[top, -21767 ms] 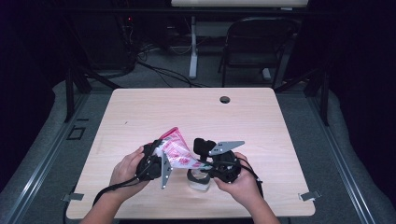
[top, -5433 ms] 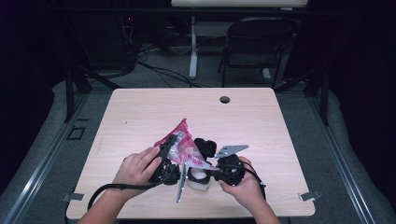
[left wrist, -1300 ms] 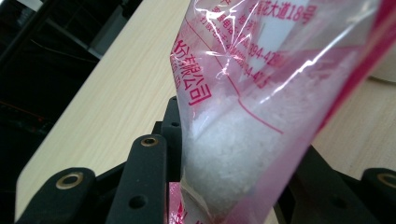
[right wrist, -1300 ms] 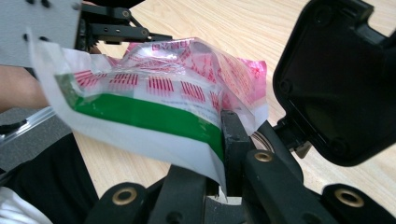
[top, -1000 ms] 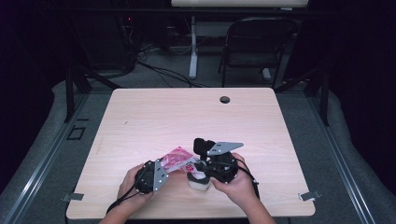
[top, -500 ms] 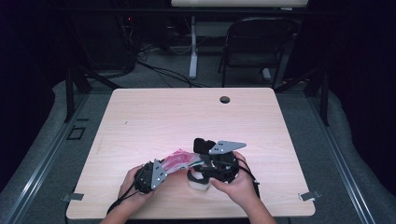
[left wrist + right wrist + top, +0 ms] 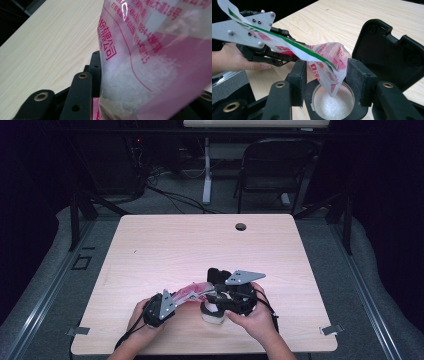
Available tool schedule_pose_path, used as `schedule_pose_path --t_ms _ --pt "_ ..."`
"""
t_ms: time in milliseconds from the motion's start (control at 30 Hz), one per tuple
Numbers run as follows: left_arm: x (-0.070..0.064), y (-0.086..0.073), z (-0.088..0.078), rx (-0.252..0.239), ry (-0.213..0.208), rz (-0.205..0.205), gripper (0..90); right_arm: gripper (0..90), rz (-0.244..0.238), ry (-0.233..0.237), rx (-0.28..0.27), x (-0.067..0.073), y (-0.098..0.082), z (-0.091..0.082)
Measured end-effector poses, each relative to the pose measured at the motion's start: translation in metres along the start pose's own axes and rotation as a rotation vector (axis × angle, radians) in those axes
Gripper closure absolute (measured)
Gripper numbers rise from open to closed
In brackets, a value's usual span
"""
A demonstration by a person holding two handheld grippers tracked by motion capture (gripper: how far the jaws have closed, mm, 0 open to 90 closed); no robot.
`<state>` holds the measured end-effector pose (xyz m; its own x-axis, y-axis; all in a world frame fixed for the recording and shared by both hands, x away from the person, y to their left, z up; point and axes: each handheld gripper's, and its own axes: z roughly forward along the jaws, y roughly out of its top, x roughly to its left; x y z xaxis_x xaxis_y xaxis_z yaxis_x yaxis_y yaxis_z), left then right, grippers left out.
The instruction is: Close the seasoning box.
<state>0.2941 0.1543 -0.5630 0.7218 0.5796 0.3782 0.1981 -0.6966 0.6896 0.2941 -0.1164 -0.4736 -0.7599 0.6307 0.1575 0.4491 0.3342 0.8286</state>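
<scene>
Dim room, black chair and cables behind a pale wooden table [image 7: 150,245] with a small round hole near its far edge.

High view: left gripper [image 7: 172,301] low at the near edge, clamped on a pink-and-clear bag [image 7: 192,291] that slants across toward the right gripper [image 7: 216,295]. Right gripper over a small white jar [image 7: 212,312] with a black flip lid [image 7: 218,275] standing open. Bag's long axis running from left jaws to right jaws, spout end nearer the right hand. Jar mostly covered by gripper and hand.

Left gripper view: jaws partly closed, pinching the bag [image 7: 150,62] near its base; white crystals heaped inside, just above the jaws. Red printed lettering on clear film. Far jaw almost hidden behind the bag; table [image 7: 45,45] to the left.

Right gripper view: jaws just been opening, now standing wide either side of the bag's cut corner [image 7: 332,75], pads not pressing it. Corner hanging straight down between the jaws into the jar [image 7: 332,105], white crystals already inside. Lid [image 7: 387,50] tilted back beyond the right-hand jaw. Left gripper [image 7: 279,58] beyond, hand [image 7: 234,60] behind it. Jar's outer wall cut off below.
</scene>
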Motion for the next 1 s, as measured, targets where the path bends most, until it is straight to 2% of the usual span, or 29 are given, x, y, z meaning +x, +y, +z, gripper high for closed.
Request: schedule_pose_path --t_ms 667,900,1000 --pt "0.011 -0.008 0.003 -0.022 -0.055 -0.117 71.1 49.5 0.017 -0.017 -0.021 -0.004 -0.001 -0.003" --pt "0.014 -0.011 0.003 -0.025 -0.06 -0.14 71.2 48.3 0.039 -0.028 -0.057 -0.007 -0.001 -0.007" --pt "0.015 -0.011 0.003 -0.028 -0.066 -0.149 71.2 48.2 0.042 -0.032 -0.057 -0.008 -0.001 -0.008"
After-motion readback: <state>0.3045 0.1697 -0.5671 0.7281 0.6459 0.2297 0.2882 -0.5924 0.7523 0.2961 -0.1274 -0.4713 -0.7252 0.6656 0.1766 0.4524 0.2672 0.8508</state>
